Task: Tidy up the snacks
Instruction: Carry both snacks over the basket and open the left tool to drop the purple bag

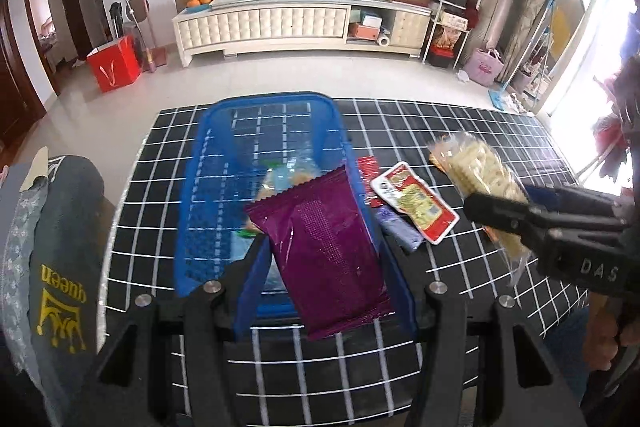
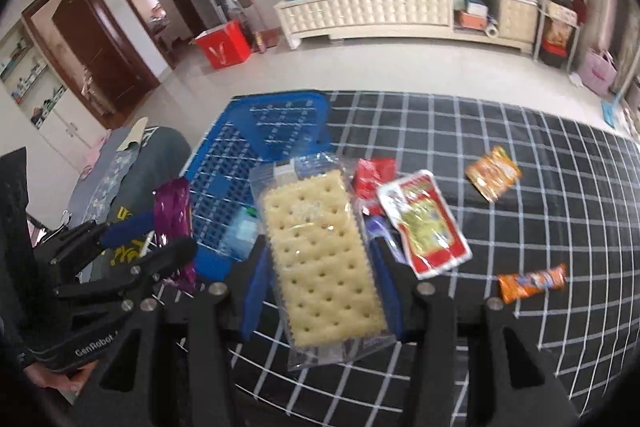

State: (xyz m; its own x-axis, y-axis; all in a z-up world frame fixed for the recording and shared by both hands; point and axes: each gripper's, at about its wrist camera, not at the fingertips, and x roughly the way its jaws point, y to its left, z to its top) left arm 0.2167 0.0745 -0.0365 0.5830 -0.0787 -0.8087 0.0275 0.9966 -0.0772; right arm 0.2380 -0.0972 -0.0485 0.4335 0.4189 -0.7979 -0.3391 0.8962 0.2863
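A purple packet (image 1: 332, 251) is clamped between the blue pads of the left gripper (image 1: 328, 259) and held in the air above the near end of the blue basket (image 1: 200, 203), tilted, its top edge leaning over the basket. A clear pack of crackers (image 2: 320, 259) is gripped by the right gripper (image 2: 320, 267), held flat and just right of the basket, above the checked cloth (image 2: 520, 227). Inside the basket, a few pale wrapped snacks (image 1: 286, 177) are seen at the bottom, partly hidden by the purple packet; what they are cannot be told. Right of the basket, on the cloth, a red-and-white pouch (image 2: 426, 223) is seen lying flat, with a small red packet (image 2: 374, 175) touching its far-left corner and a bluish packet (image 1: 398, 229) tucked partly beneath it. Further right of the basket, well apart, an orange sachet (image 2: 494, 173) is laid on the cloth, and nearer the camera an orange bar (image 2: 532, 281) is laid beside it. Left of the basket, dark fabric with yellow print (image 1: 64, 291) is seen over the table edge. Both views are slightly blurred.
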